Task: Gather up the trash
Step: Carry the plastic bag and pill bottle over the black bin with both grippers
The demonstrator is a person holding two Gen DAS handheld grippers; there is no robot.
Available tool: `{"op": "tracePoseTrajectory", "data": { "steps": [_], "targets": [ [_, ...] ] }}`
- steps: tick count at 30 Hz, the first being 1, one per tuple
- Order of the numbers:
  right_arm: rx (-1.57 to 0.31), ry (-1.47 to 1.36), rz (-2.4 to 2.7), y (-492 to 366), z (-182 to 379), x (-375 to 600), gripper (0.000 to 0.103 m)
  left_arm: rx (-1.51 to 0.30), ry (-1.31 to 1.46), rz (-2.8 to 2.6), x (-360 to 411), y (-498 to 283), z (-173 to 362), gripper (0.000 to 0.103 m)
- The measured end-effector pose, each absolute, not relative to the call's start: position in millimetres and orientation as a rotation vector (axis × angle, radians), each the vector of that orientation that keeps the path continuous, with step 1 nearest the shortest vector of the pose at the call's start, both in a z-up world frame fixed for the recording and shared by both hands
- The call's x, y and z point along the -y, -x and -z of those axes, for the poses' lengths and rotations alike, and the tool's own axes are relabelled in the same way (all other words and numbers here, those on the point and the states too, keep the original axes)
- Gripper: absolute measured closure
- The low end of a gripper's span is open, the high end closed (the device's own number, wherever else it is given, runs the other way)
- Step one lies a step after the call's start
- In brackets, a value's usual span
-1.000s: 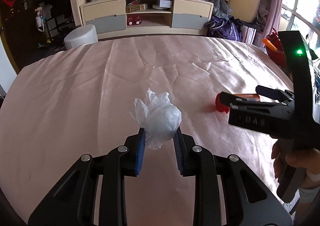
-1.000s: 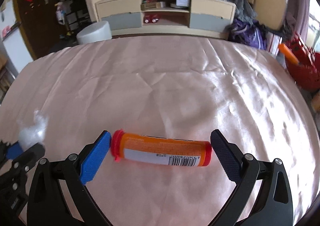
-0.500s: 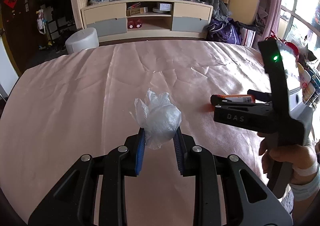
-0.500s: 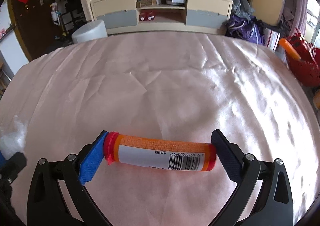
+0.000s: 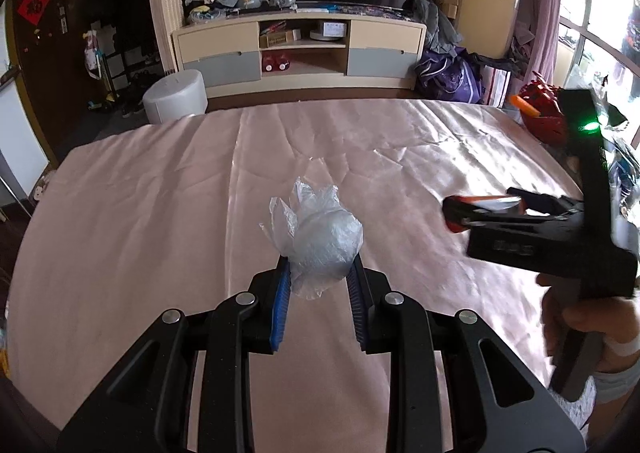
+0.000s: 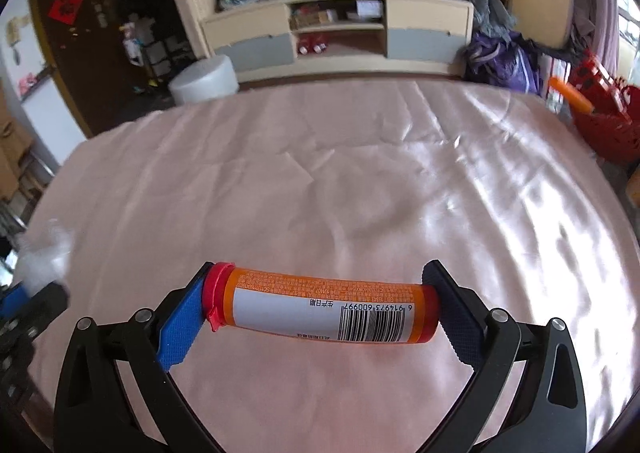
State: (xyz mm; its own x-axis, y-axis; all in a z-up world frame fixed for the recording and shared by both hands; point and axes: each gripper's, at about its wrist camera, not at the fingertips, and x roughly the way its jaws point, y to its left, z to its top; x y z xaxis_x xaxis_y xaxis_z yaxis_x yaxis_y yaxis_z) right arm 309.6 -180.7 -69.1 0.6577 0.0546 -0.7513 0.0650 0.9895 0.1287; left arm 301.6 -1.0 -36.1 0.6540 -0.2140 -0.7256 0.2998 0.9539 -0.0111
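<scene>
In the left wrist view, the right tongs (image 5: 460, 213) are seen side-on, so most of the tube (image 5: 486, 201) is hidden behind the black frame and only a strip of orange and its red end show. In the right wrist view, the plastic wad (image 6: 42, 257) is blurred at the left edge and the left tongs beneath it are cut off. The left tongs (image 5: 318, 285) are clamped on the plastic wad (image 5: 320, 237), which bulges forward and above the pads, held over the pink tabletop (image 5: 160, 213). The right tongs (image 6: 320, 305) are clamped on the tube (image 6: 324, 307) by its two ends. Its long axis runs crosswise between the pads, red cap (image 6: 216, 293) toward the left pad, barcode nearer the right pad.
</scene>
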Motion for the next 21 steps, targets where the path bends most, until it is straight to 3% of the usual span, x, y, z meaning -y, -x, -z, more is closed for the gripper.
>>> {"op": "tracePoseTrajectory", "data": {
  "steps": [10,21],
  "targets": [
    [-0.745,-0.102,-0.072,-192,12,197,0.002,-0.736,-0.157,0.317,8,-214,0,0.078],
    [-0.753,-0.05,-0.18,-79,43,189,0.002,-0.758,-0.168,0.407,13,-112,33,0.078]
  ]
}}
